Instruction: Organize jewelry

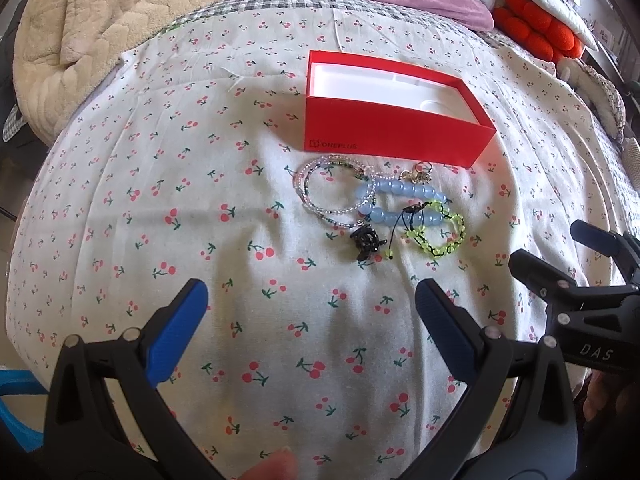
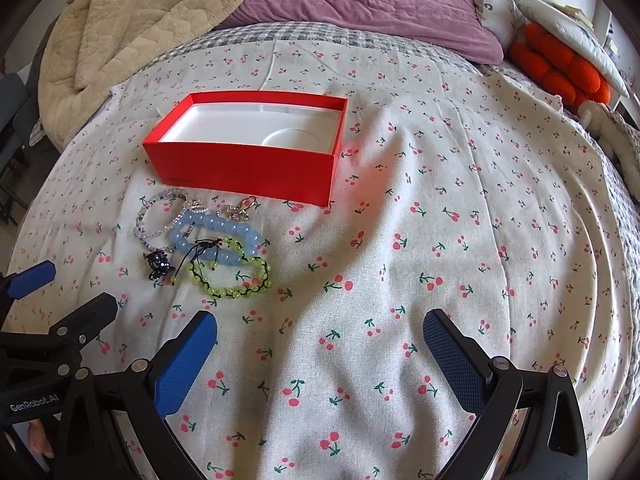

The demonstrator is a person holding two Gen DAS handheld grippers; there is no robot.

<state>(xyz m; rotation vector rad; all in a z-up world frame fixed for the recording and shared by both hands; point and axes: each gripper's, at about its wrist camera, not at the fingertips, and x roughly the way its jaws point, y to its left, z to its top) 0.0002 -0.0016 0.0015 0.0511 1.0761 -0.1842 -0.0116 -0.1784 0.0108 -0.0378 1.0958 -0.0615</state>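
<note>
The jewelry lies in a small tangle on the bed, just in front of the near wall of the red box (image 1: 394, 136). A clear beaded bracelet (image 1: 332, 194) sits at the left of the pile, overlapping a blue bead bracelet (image 1: 400, 204) in the middle; a yellow-green bracelet (image 1: 440, 236) on black cord lies nearest the grippers and crosses the blue one. A small black charm (image 1: 366, 240) rests at the near left edge of the pile, and a metal clasp (image 1: 420, 172) lies closest to the box wall. The box stands open, its white lining (image 2: 256, 126) holding nothing.

The cherry-print sheet (image 1: 240, 280) runs broad and bare to the left of the pile and, in the right wrist view, wide open to the right of the box. Soft folds ripple the cloth there.

The left gripper (image 1: 312, 300) hovers short of the pile, fingers spread wide apart with nothing between them. The right gripper (image 2: 320, 332) hangs beside it, fingers likewise wide apart and empty, the pile off to its left.

Beyond the box a purple quilt (image 2: 380, 4) and a beige blanket (image 1: 112, 20) are heaped at the far end of the bed. An orange plush cushion (image 2: 560, 68) lies at the far right edge.
</note>
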